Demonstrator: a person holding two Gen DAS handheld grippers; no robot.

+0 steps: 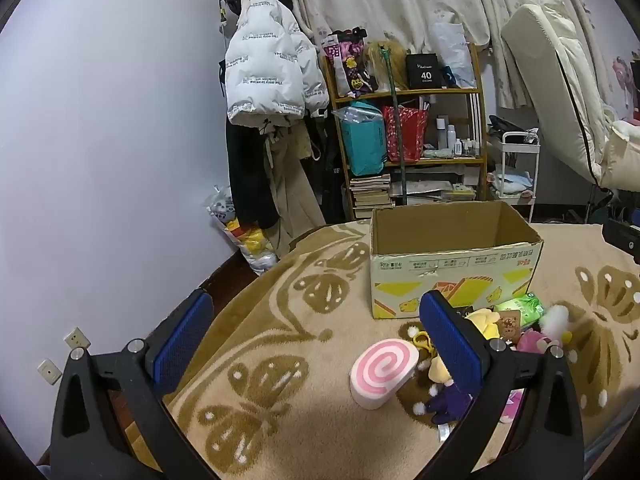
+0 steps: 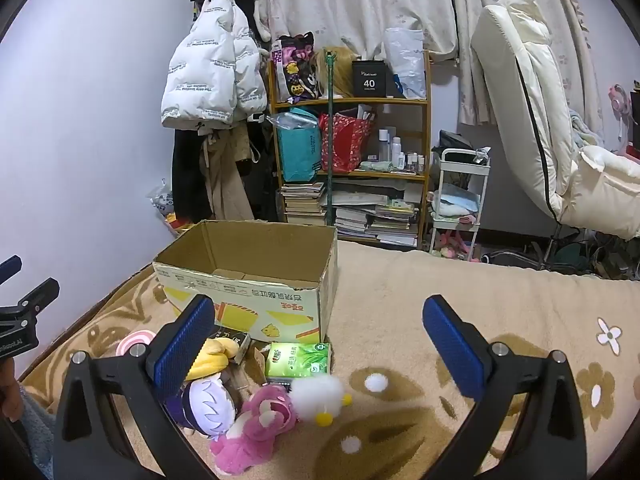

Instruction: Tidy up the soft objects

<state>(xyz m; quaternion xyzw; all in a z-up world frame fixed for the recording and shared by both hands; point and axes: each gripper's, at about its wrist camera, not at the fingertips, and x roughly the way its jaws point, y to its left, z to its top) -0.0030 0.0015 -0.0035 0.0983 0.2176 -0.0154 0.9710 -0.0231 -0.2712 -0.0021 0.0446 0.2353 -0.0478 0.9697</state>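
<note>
An open cardboard box (image 1: 456, 276) (image 2: 248, 280) stands on the beige blanket. In front of it lies a heap of soft toys: a pink spiral cushion (image 1: 382, 372) (image 2: 134, 340), a yellow plush (image 1: 486, 320) (image 2: 214, 356), a purple-and-white plush (image 2: 206, 404) (image 1: 444, 398), a pink bear (image 2: 256, 420), a white fluffy duck (image 2: 320, 396) and a green tissue pack (image 2: 298, 360) (image 1: 520, 308). My left gripper (image 1: 316, 332) hangs open above the blanket, left of the heap. My right gripper (image 2: 320, 332) is open too, hovering above the heap, nothing between its pads.
A blanket (image 2: 460, 312) with a brown butterfly pattern covers the bed. Behind it stand a wooden shelf (image 2: 352, 140) of bags and books, a coat rack with a white jacket (image 1: 264, 68), a white cart (image 2: 460, 200) and a cream mattress (image 2: 532, 92). The left gripper's body (image 2: 20, 312) shows at the edge.
</note>
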